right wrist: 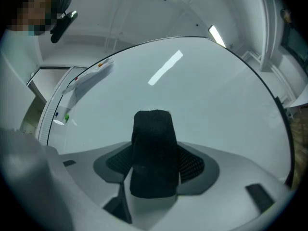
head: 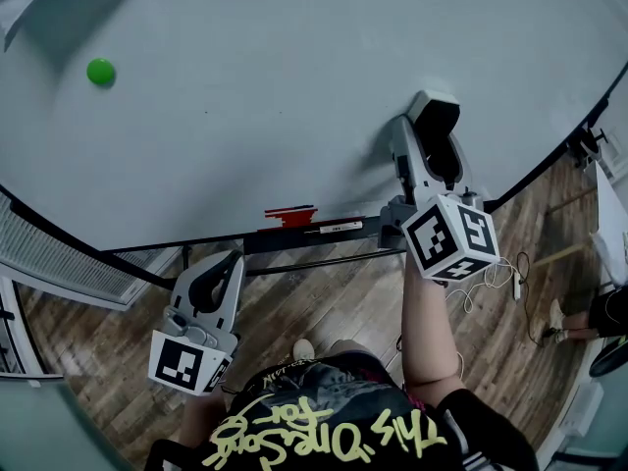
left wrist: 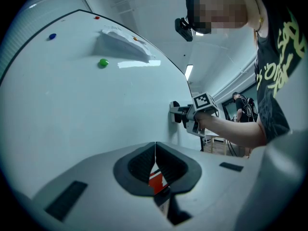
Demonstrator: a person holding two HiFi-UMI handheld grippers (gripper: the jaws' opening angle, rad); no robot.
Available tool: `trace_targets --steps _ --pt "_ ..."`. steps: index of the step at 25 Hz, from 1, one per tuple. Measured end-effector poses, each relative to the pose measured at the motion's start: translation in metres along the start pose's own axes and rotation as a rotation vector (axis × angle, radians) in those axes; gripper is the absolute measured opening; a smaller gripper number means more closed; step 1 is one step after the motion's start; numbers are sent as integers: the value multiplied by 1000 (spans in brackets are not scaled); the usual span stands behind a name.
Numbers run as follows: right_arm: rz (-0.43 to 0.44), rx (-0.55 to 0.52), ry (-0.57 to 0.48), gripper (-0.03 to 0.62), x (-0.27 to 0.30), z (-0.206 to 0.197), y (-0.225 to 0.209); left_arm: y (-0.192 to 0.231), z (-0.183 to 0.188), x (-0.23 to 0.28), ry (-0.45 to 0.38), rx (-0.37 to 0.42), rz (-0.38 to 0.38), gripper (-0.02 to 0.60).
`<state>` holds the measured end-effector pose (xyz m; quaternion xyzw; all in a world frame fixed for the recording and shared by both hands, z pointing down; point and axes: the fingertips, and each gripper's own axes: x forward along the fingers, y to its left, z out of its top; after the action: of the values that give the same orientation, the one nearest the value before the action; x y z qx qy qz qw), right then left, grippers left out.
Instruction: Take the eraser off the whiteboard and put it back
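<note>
While my right claw [head: 435, 130] reaches up to the whiteboard [head: 294, 96], it is clamped on the black eraser [right wrist: 153, 148]; the two pads grip its sides and its felt end stands out past them toward the board. From my left claw's view the eraser seems to touch the white surface, low on the board's right part and just above the ledge [head: 324, 235] along the bottom edge; whether it is pressed flat or only grazing, I cannot say.

My left claw [left wrist: 155, 158] hangs low by the ledge, jaws pressed together with nothing between them; the red thing [head: 290, 214] seen past them lies on the ledge and is not held. A green magnet [head: 101, 72] sits far off at the upper left of the board, well apart from all this.

As I judge it, the grip on the eraser is made and this is the meeting point of the two halves of the task — eraser at the board, in my hold. If it is coming off, I must pull straight back from the surface without dragging it sideways; if it is going back, I must seat it flat against the board, then part the jaws slowly and see that it stays before I draw away.
</note>
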<state>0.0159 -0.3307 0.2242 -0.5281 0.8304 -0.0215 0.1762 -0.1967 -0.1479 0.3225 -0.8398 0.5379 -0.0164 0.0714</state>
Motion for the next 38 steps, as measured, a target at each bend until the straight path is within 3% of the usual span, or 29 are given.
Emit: trace_targets --steps 38 --pt "29 71 16 265 -33 -9 -4 -17 6 13 -20 5 -48 11"
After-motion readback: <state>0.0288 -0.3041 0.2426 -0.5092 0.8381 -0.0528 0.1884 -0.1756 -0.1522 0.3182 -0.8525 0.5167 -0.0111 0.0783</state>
